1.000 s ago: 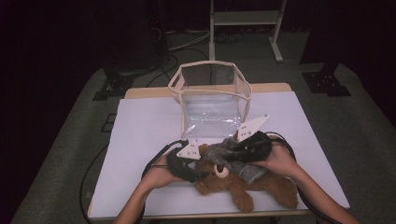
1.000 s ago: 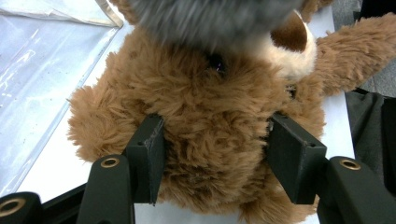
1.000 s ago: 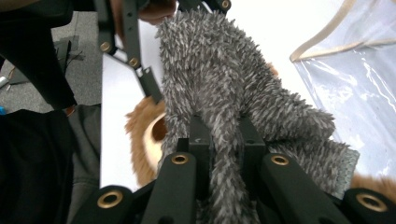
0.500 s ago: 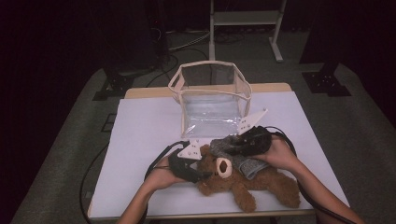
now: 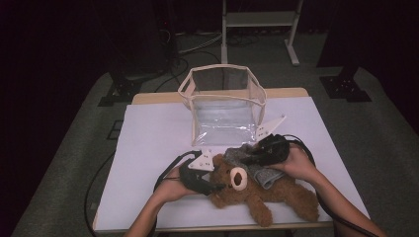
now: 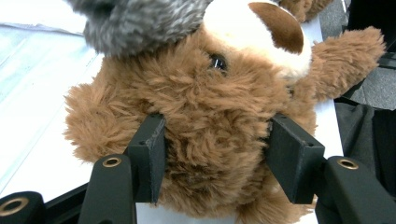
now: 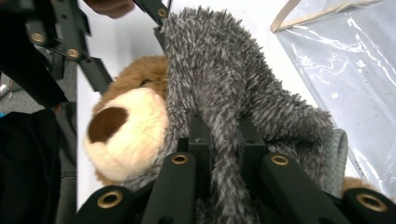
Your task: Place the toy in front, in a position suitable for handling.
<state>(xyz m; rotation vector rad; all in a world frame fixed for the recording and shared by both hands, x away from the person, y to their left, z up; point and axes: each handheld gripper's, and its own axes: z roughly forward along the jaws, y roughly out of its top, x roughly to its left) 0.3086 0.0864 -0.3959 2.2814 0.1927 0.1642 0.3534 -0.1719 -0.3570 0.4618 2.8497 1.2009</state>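
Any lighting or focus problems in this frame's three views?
High view: table lit, surroundings very dark, the clear bag shows glare streaks. Left gripper view: grey hat at top blurred, teddy bear fur sharp. Right gripper view: bag plastic glints, hat fur crisp.

clear bag point(image 5: 225, 106) blocks ahead; table point(image 5: 148, 148) left open

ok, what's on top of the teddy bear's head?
A grey fuzzy hat lies over the top of the teddy bear, pinched by the right gripper. Snout and one eye show; the crown beneath is covered. The left gripper clamps the head's sides.
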